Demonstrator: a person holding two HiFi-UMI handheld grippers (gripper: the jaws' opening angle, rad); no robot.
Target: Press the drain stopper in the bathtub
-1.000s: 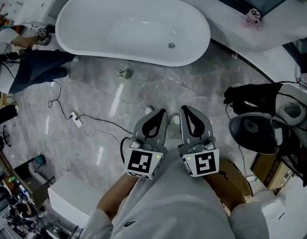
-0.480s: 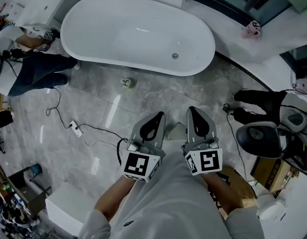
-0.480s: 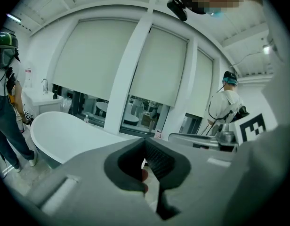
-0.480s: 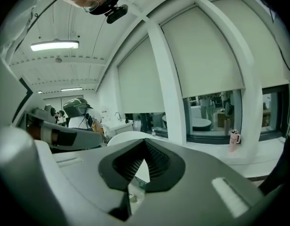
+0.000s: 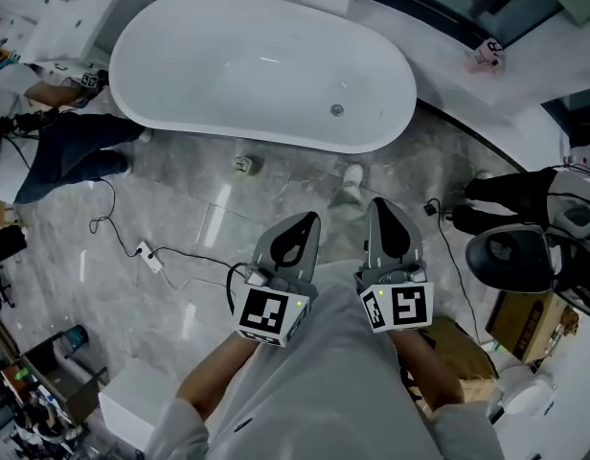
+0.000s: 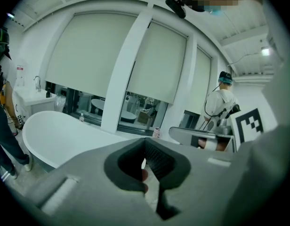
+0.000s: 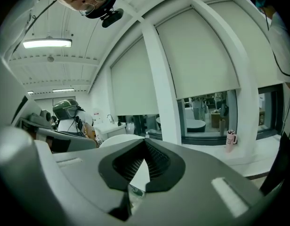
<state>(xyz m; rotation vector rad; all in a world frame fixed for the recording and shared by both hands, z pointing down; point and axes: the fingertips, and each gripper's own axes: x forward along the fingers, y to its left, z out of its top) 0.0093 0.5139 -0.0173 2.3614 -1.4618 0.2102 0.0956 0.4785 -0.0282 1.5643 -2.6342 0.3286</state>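
— Where's the tub rel. to you?
— In head view the white bathtub point(image 5: 228, 75) lies ahead of both claws, well apart from them. Left gripper view catches only its near end point(image 6: 60, 138), off to that claw's left, w/ big roller blinds point(image 6: 88, 60) above. Head view doesn't take in the blinds.
— Claws?
— I've got the left claw point(image 5: 307, 220) and right claw point(image 5: 381, 206) side by side, near each other. Each claw's own view has the tips meeting, jaws together, nothing gripped.
— Stopper?
— The drain stopper point(image 5: 337, 110) sits in the tub floor toward its right end, ahead of the gap btw. the two claws and well apart. Only head view shows it. A shoe point(image 5: 351, 185) is just ahead of the right claw. A pink cup point(image 5: 486, 56) stands on the ledge further ahead-right.
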